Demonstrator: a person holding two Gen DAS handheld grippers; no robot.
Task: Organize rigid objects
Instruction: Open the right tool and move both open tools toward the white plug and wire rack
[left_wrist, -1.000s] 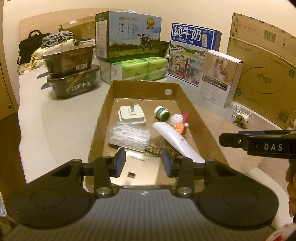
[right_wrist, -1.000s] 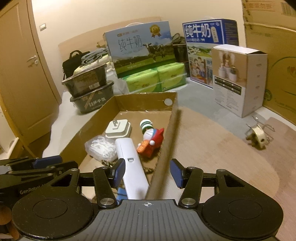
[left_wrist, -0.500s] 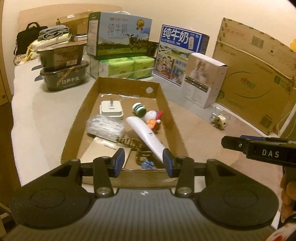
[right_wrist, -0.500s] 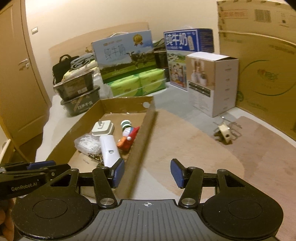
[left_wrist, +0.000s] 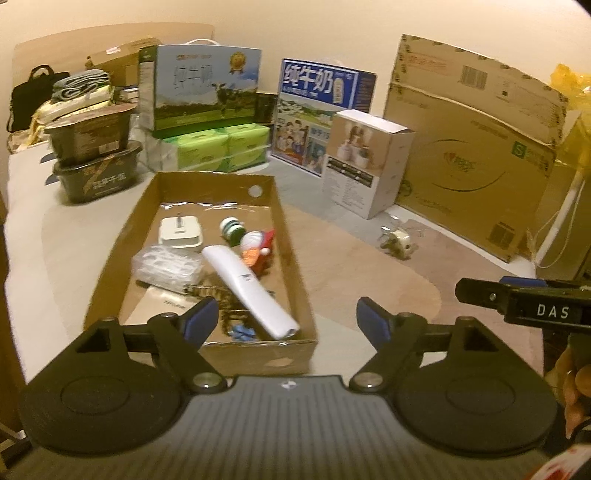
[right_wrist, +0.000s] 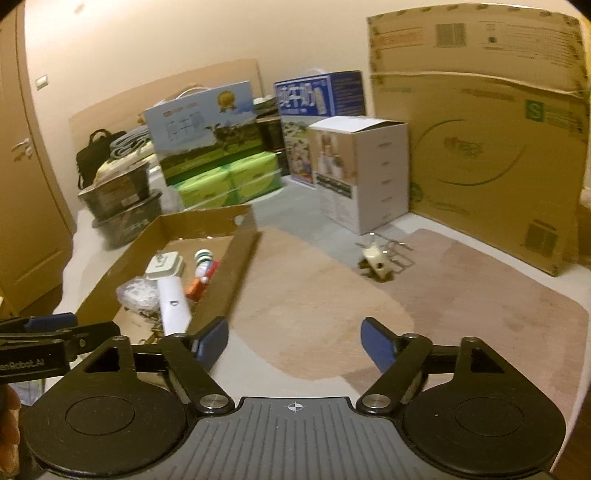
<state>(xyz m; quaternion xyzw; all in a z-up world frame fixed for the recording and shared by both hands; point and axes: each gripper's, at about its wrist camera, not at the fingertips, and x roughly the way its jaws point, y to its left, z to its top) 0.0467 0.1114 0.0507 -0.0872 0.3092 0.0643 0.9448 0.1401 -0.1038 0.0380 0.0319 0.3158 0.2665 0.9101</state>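
Observation:
An open cardboard tray (left_wrist: 291, 254) (right_wrist: 240, 254) lies on the table. In it are a white wand-shaped device (left_wrist: 251, 288) (right_wrist: 173, 302), a white plug adapter (left_wrist: 181, 230), a green-capped bottle (left_wrist: 231, 227), a red and white toy figure (left_wrist: 258, 247) and a clear bag of white bits (left_wrist: 166, 264). A small cream plug with metal prongs (left_wrist: 397, 240) (right_wrist: 378, 258) lies alone on the brown mat, right of the tray. My left gripper (left_wrist: 284, 321) is open and empty over the tray's near right corner. My right gripper (right_wrist: 295, 339) is open and empty above the mat.
Milk cartons (left_wrist: 199, 88) (left_wrist: 325, 107), green tissue packs (left_wrist: 218, 147), stacked dark food tubs (left_wrist: 96, 162), a white product box (left_wrist: 365, 162) and a large cardboard box (left_wrist: 472, 147) line the back. The right gripper shows at the left view's right edge (left_wrist: 517, 302).
Both grippers pulled back and swung right, away from the tray, and both opened wider. The tray's contents have not moved.

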